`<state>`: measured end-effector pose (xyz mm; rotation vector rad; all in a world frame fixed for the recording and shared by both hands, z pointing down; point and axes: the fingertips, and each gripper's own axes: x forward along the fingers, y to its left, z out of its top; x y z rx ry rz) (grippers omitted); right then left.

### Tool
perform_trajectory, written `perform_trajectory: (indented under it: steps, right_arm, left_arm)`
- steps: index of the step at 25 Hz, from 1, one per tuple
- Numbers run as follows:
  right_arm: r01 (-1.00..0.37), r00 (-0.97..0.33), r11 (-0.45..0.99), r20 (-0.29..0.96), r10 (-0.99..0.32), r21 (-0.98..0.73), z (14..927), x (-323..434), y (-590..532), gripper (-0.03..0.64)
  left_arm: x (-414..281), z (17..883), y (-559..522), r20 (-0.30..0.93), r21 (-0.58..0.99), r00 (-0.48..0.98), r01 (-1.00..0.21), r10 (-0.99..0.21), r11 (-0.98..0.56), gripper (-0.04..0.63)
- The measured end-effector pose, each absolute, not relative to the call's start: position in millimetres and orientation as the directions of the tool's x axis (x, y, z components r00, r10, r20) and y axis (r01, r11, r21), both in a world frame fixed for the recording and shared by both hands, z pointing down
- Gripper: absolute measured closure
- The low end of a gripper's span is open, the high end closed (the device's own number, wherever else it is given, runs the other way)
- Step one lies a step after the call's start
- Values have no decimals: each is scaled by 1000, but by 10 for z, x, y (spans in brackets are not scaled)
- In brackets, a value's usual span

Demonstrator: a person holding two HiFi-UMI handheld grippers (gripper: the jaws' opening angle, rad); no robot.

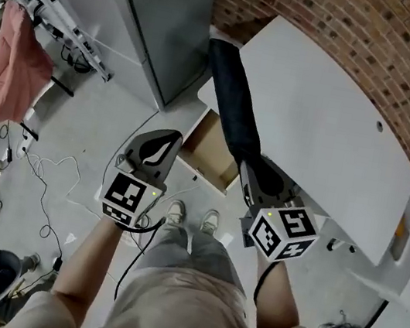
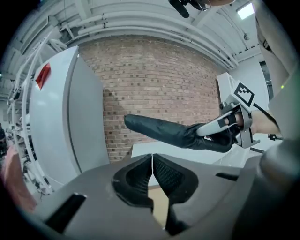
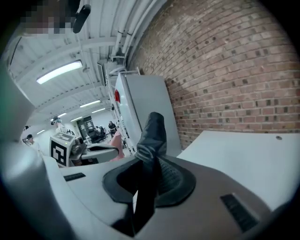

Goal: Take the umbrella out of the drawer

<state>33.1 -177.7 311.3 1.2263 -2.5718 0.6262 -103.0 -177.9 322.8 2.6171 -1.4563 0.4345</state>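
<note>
Brick wall (image 1: 368, 39) bg | drawer (image 1: 211, 152) open | umbrella (image 1: 234, 109) in R hand-held gripper (image 3: 149, 171) | L hand-held gripper (image 2: 152, 164) clenched

Head view looks steeply down from above. Both gripper views sit close behind their jaws, sharing the brick wall (image 2: 154, 70) and umbrella (image 2: 173, 133).

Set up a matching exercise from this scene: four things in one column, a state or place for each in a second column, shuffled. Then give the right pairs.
Things:
1. umbrella
2. left gripper
3. drawer
4. pink cloth

States or places:
A. hangs at the far left of the head view
B. stands open, tan inside, down beside the white table
C. jaws together, nothing between them
D. clamped in the right gripper, sticking out past its jaws

Pairs: 1-D, 2-C, 3-B, 4-A
</note>
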Motion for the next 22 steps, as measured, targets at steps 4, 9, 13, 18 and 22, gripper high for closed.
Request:
perform_trajectory:
  steps: [4, 9, 13, 18, 22]
  right_arm:
    - [-783, -621, 571, 275, -734, -246, 2422, 397, -1776, 565]
    - [-781, -620, 584, 163, -767, -220, 1690, 472, -1718, 565]
    - [-781, -616, 594, 83, -784, -192, 1234, 540, -1606, 565]
    - [-778, -619, 609, 20, -785, -153, 832, 611, -1395, 565]
    - [-771, -627, 623, -15, -779, -132, 656, 649, -1210, 565]
  left_arm:
    - [-998, 2635, -1718, 229, -65, 504, -846, -833, -530, 581]
    - [-949, 1974, -1731, 165, -50, 489, -863, -857, -502, 581]
    - [-844, 1422, -1661, 67, -112, 519, -845, -852, -523, 581]
    - [-792, 965, -1443, 1, -139, 541, -833, -841, -535, 581]
    - [-767, 751, -1259, -39, -153, 541, -834, -840, -530, 581]
